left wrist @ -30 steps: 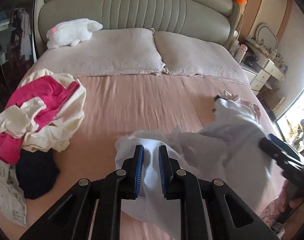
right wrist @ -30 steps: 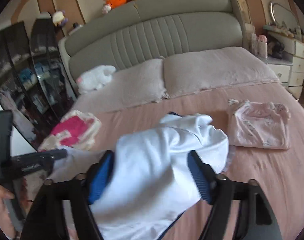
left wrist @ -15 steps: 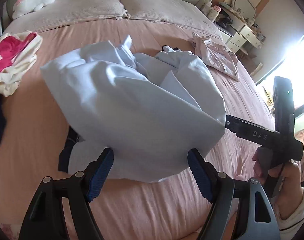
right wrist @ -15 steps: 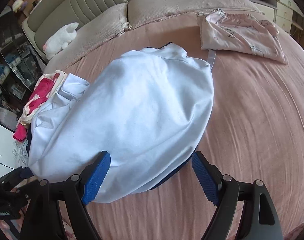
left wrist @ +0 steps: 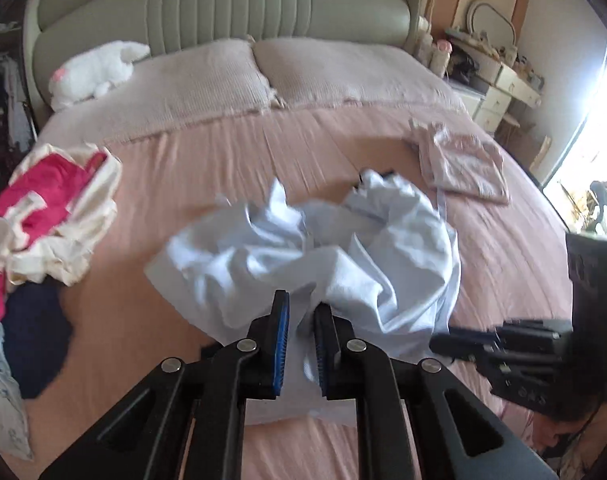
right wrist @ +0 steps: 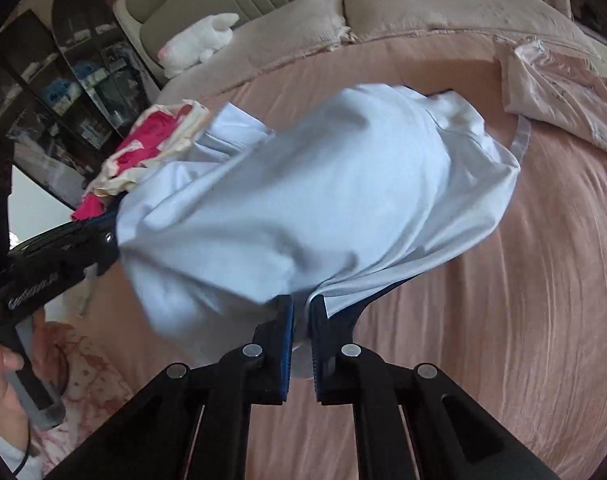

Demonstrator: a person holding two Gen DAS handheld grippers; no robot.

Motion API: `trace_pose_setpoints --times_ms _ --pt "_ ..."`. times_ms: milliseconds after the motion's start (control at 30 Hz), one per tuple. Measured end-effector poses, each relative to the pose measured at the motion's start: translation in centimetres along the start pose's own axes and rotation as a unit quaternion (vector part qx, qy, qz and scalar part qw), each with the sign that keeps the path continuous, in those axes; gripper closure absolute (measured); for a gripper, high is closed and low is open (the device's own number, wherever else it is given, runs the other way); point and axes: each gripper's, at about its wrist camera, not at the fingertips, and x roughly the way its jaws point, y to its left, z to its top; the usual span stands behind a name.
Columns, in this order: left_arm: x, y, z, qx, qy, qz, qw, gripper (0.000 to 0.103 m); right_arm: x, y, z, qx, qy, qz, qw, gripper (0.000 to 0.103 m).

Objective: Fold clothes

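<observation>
Half a second ago both were spread wide; now my left gripper (left wrist: 301,322) and right gripper (right wrist: 301,316) each pinch the pale blue shirt (right wrist: 323,200), bunched above the bed (right wrist: 523,280), ready for spreading flat.

Your right gripper (right wrist: 301,312) has its fingers (right wrist: 285,344) pinched on the pale blue garment's (right wrist: 323,192) hem, left gripper (right wrist: 103,236) clamping its far bunched edge over the pink bed (right wrist: 523,280).
</observation>
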Motion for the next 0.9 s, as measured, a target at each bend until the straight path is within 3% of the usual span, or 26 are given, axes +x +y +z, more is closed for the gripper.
trace_pose_setpoints --times_ms 67,133,167,200,233,267,300,333,367,467,567,667,700,733,767,800,900 --pt "-4.4 1.4 2.0 -0.030 -0.068 -0.011 0.9972 0.093 -4.3 2.6 0.9 -0.002 -0.052 0.086 0.995 0.096" --pt "-6.9 2.1 3.5 -0.039 -0.110 -0.005 0.9932 0.092 -9.0 5.5 1.7 -0.026 -0.112 0.152 0.982 0.096" --pt "-6.6 2.4 4.0 -0.037 -0.096 -0.006 0.9946 0.091 -10.8 6.8 2.0 -0.051 -0.140 0.152 0.977 0.096" --pt "-5.6 2.8 4.3 -0.035 -0.067 -0.015 0.9970 0.088 -11.8 7.8 2.3 -0.076 -0.158 0.121 0.977 0.090" --pt "-4.5 3.1 4.1 -0.037 -0.037 -0.025 0.9983 0.082 -12.2 8.4 2.6 -0.100 -0.168 0.074 0.978 0.079" --pt "-3.4 3.3 3.3 -0.045 -0.006 -0.036 0.9983 0.077 -11.7 8.6 2.9 -0.115 -0.169 0.016 0.979 0.038" --pt "-2.4 3.2 2.2 -0.048 0.018 -0.044 0.9977 0.059 -10.2 7.9 3.3 -0.119 -0.156 -0.042 0.980 0.011" --pt "-1.5 2.6 0.8 -0.044 0.034 -0.049 0.9972 0.037 -8.1 6.7 3.7 -0.115 -0.133 -0.083 0.981 0.011" --pt "-0.7 2.0 -0.6 -0.042 0.046 -0.051 0.9967 0.030 -5.9 5.2 4.2 -0.100 -0.104 -0.105 0.984 0.012" --pt "1.9 0.1 -4.2 -0.044 0.089 -0.041 0.9943 0.027 -0.8 -0.2 4.5 -0.033 -0.041 -0.143 0.988 0.012" --pt "5.3 -1.5 -6.8 -0.032 0.139 -0.017 0.9897 0.027 2.0 -4.4 3.6 0.022 -0.002 -0.183 0.983 0.012" --pt "8.8 -2.1 -8.5 -0.026 0.170 0.004 0.9851 0.028 3.9 -6.2 2.7 0.040 0.032 -0.173 0.984 0.011" --pt "9.8 -2.2 -8.8 -0.024 0.177 0.006 0.9840 0.042 4.8 -6.6 2.3 0.042 0.049 -0.161 0.985 0.012" --pt "10.7 -2.3 -9.0 -0.023 0.185 0.003 0.9825 0.086 5.6 -6.9 1.9 0.045 0.066 -0.143 0.986 0.016" --pt "10.8 -2.4 -8.9 -0.023 0.187 -0.004 0.9820 0.089 6.3 -7.1 1.5 0.050 0.081 -0.120 0.988 0.045" --pt "10.2 -2.5 -8.5 -0.022 0.178 -0.009 0.9838 0.089 6.7 -6.9 1.2 0.050 0.091 -0.099 0.990 0.068" --pt "7.2 -1.8 -6.9 -0.035 0.136 -0.029 0.9897 0.090 5.0 -4.5 1.5 -0.006 0.069 -0.085 0.994 0.080"
